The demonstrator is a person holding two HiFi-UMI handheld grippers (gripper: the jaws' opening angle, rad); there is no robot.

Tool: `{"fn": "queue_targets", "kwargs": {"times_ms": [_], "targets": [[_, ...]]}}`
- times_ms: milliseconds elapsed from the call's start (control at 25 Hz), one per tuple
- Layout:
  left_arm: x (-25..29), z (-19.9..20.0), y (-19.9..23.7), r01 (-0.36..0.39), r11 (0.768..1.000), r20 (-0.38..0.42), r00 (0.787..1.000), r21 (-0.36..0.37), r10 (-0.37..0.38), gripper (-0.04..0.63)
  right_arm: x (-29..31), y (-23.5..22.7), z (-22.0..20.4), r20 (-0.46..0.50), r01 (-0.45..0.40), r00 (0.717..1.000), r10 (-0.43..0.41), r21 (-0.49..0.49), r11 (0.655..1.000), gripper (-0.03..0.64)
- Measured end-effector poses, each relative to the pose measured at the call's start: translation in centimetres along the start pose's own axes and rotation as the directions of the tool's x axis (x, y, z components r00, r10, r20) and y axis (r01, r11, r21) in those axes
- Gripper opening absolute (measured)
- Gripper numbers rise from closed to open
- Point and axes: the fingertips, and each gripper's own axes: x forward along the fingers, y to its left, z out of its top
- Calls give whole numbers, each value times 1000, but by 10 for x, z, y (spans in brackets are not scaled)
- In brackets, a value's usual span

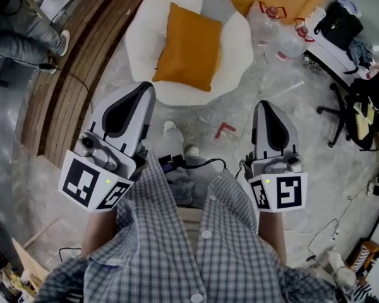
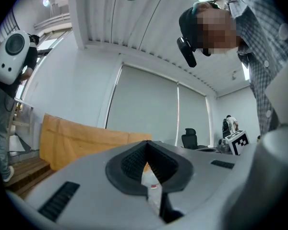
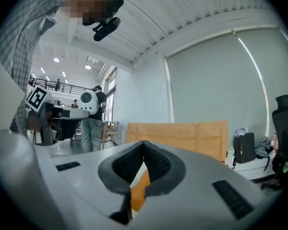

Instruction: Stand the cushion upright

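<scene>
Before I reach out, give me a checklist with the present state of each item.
1. Sight of cushion: ok, it is on the white seat.
2. Is the cushion upright: not ok, it lies on the seat.
3. Nothing in left hand-held gripper: ok, shut and empty.
4. Nothing in right hand-held gripper: ok, shut and empty.
5. Jaws apart for a grasp: not ok, both pairs are together.
6. Both at the cushion: not ok, both are short of the seat.
</scene>
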Motion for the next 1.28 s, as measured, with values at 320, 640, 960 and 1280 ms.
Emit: {"fn": "queue_targets", "kwargs": {"times_ms": [320,640,960,1280], "targets": [[31,-2,25,34,999,7,999,10,-34,8,18,-25,0,0,70,998,-70,11,997,6],[58,-3,59,32,999,8,999,3,-32,8,56,-36,2,-12,82,997,-82,-4,997,6],[104,0,129,35,999,-18,999,-7,-35,8,142,-39,4,-33,74,997,-74,6,997,6],[145,6,199,63,998,-28,998,-27,-64,8,215,-37,9,-57,98,994,-97,3,995,6]]}}
